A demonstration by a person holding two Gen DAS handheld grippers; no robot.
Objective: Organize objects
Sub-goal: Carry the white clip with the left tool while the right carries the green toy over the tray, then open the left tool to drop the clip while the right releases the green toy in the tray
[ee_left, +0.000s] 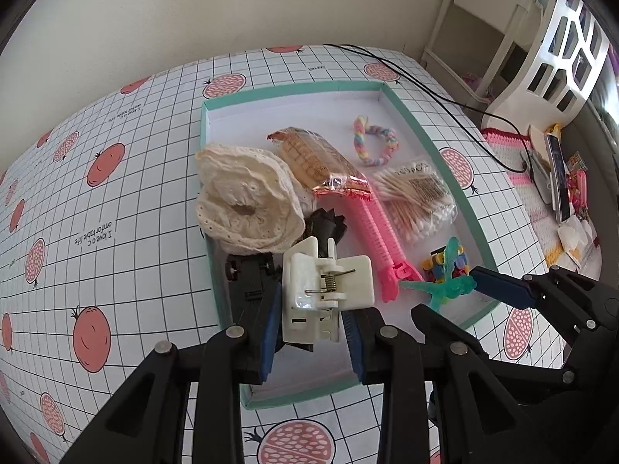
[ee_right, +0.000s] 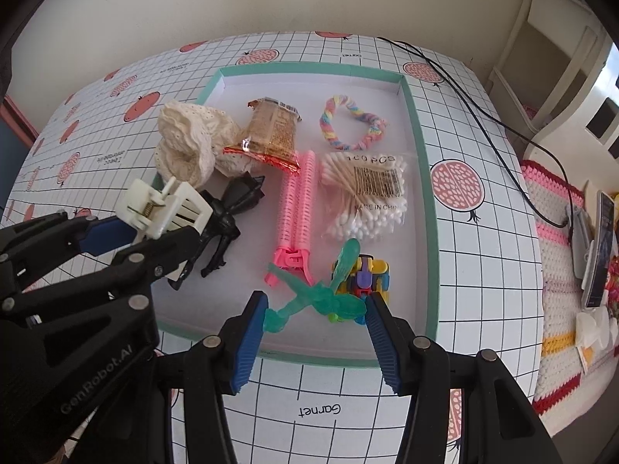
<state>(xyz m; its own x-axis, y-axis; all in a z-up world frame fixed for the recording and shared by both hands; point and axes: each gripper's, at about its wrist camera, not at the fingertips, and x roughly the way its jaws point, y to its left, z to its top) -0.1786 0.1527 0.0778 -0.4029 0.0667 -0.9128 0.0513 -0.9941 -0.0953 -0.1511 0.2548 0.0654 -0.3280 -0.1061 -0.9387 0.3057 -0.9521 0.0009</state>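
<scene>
1. Two grippers work over the near end of the teal-rimmed tray [ee_right: 410, 89]. The left gripper [ee_left: 313, 332] is clamped on a white spring clip [ee_left: 329, 290], held above the tray's near-left corner and not yet set down. The clip's long axis runs roughly along the fingers, and its mouth points away from the camera toward the tray's far end.
2. The right gripper [ee_right: 313, 332] stands with jaws apart on either side of a translucent green dragonfly toy [ee_right: 325, 294]. Contact with the pads cannot be confirmed. The toy lies flat at the near edge, its long axis slanting from near-left to far-right.
3. Just beyond it sits a multicoloured block toy [ee_right: 367, 274]. A black figure [ee_right: 228, 228] lies to the left.
4. Mid-tray: a pink zipper-like strip [ee_right: 298, 208] lies lengthwise, near to far, with a cotton swab bag [ee_right: 367, 197] beside it.
5. Far end: cream lace fabric [ee_right: 185, 143] overhangs the left rim, next to a snack packet [ee_right: 271, 131] and a pastel braided ring [ee_right: 352, 123].
6. Judgement: most items are in the tray already. Placing the clip remains, and no loose item shows on the tablecloth [ee_right: 464, 116].
</scene>
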